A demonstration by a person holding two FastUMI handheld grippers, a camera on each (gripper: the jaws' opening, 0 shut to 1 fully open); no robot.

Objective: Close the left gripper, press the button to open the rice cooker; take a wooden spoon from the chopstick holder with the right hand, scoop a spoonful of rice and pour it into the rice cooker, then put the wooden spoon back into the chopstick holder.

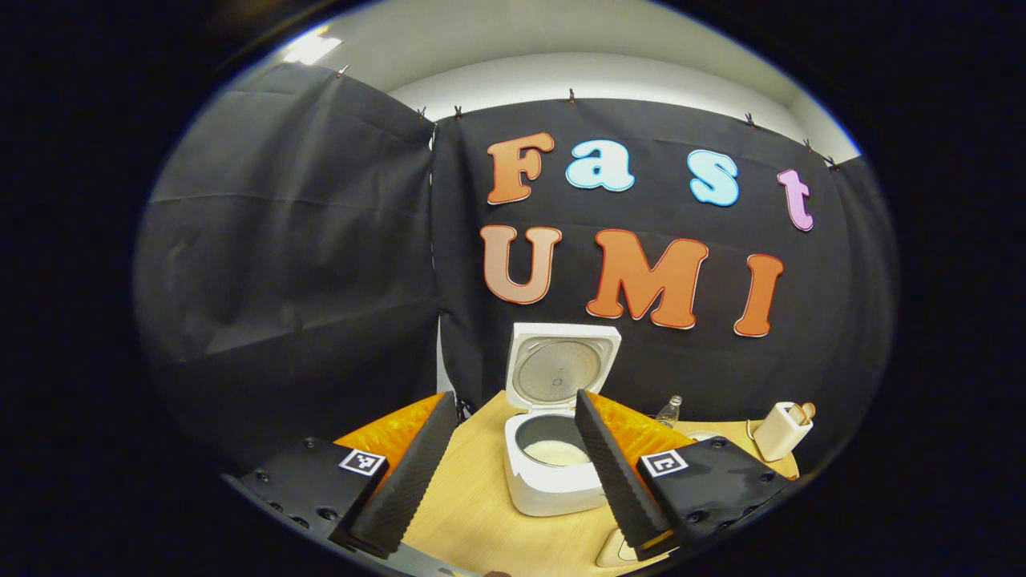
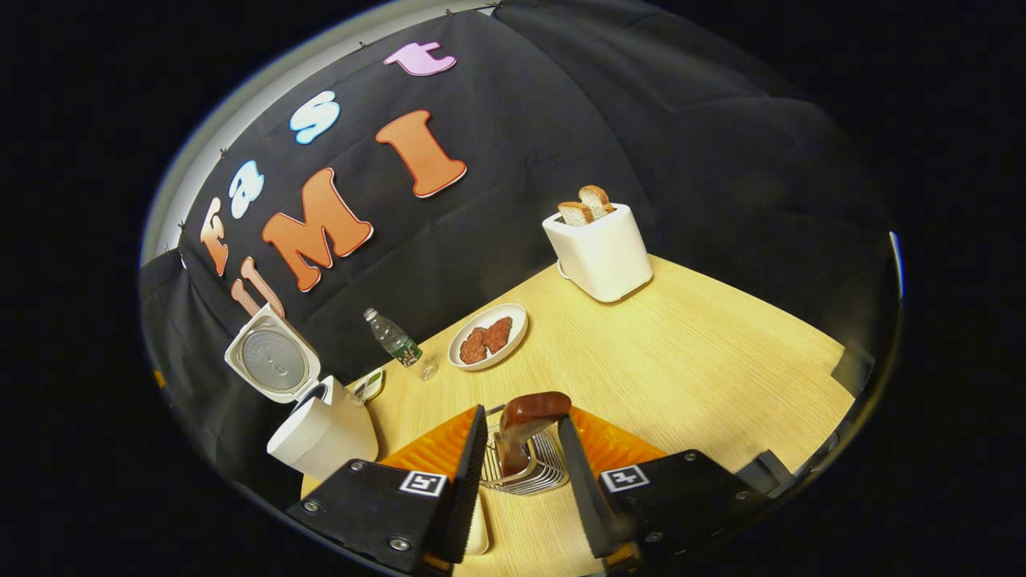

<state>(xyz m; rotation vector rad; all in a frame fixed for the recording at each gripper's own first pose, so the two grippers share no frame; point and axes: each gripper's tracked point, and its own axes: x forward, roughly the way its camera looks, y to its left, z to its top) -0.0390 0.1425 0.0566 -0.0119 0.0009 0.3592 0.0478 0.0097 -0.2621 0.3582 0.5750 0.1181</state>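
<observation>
The white rice cooker (image 1: 553, 481) stands open on the wooden table (image 1: 473, 513), its lid (image 1: 561, 365) upright and white rice in the pot (image 1: 555, 453). My left gripper (image 1: 513, 397) is open in front of it, fingers wide apart and holding nothing. In the right gripper view the cooker (image 2: 321, 437) sits at the far left. The reddish-brown wooden spoon (image 2: 529, 413) stands in the wire chopstick holder (image 2: 525, 473). My right gripper (image 2: 523, 415) is open, one finger on each side of the spoon's top, and I see no clamping.
A white toaster (image 2: 601, 252) with two bread slices stands at the back. A plate (image 2: 513, 316) of meat pieces and a small water bottle (image 2: 393, 340) lie between toaster and cooker. A cream-coloured dish (image 2: 478, 521) lies just under the right gripper. Black cloth walls the table.
</observation>
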